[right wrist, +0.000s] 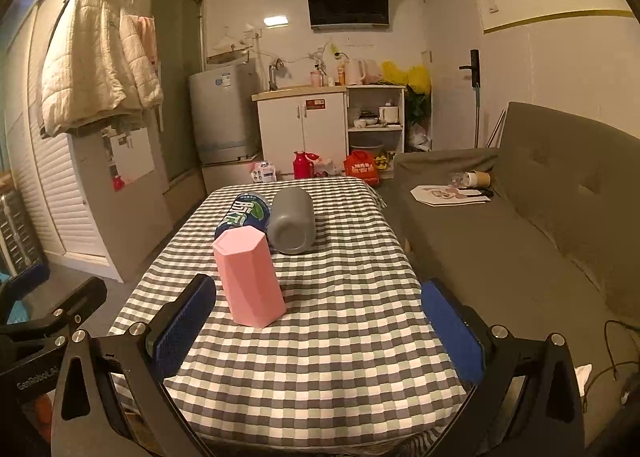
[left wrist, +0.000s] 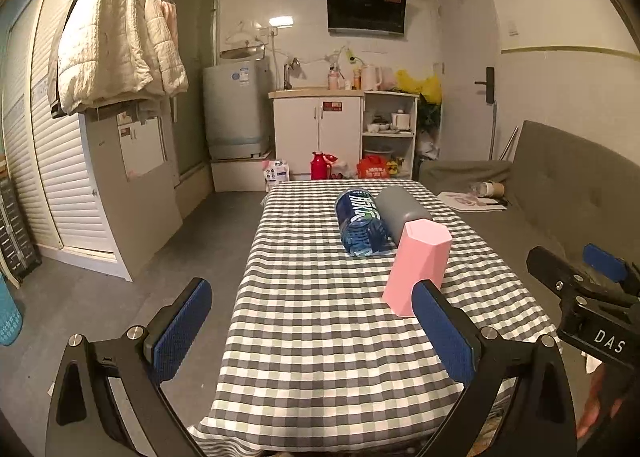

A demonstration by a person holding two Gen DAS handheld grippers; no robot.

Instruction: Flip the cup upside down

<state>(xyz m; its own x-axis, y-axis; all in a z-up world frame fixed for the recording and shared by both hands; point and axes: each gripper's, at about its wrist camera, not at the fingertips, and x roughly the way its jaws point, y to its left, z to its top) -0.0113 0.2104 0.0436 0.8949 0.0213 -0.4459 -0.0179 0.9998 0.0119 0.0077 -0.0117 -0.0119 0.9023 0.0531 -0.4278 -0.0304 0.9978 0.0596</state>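
The pink cup [right wrist: 249, 275] stands centre-left of the frame on the checked table [right wrist: 340, 357]. It looks light, rigid, with flat facets: grip mid-body. Both the right gripper [right wrist: 320, 321] and left gripper [left wrist: 316, 325] gape wide, holding nothing.

the pink cup [left wrist: 418, 265] [right wrist: 248, 275] has flat sides and many corners. it stands on the checked cloth with its closed end on top and its wide end down, leaning a little. it stands apart from everything else.
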